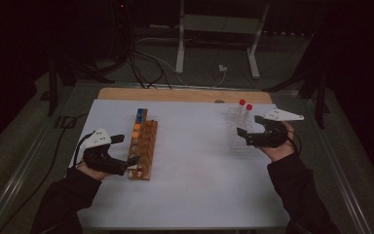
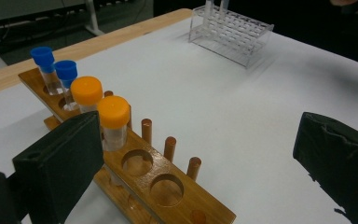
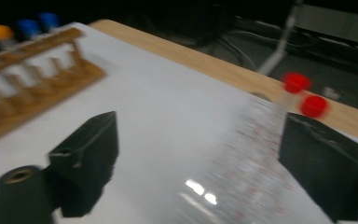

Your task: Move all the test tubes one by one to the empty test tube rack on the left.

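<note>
High view: four capped tubes (image 1: pixel 137 127) in wooden rack (image 1: pixel 143 148), two in clear rack (image 1: pixel 238 131) — transfer barely begun; left gripper (image 1: pixel 125 150), right gripper (image 1: pixel 246 131) wide, empty.

We wore dark long sleeves (image 1: pixel 61 202) that reached down to the wrists. Our left gripper (image 1: pixel 124 149) and right gripper (image 1: pixel 244 131) were black, each topped with a pale grey three-cornered plate (image 1: pixel 97 138) and trailed by a thin black cable (image 1: pixel 77 147). Up close, the jaws were blocky, with matte black, slightly rough pads (image 2: pixel 63 161), and a round hole (image 3: pixel 19 175) sat in the body below one.
</note>
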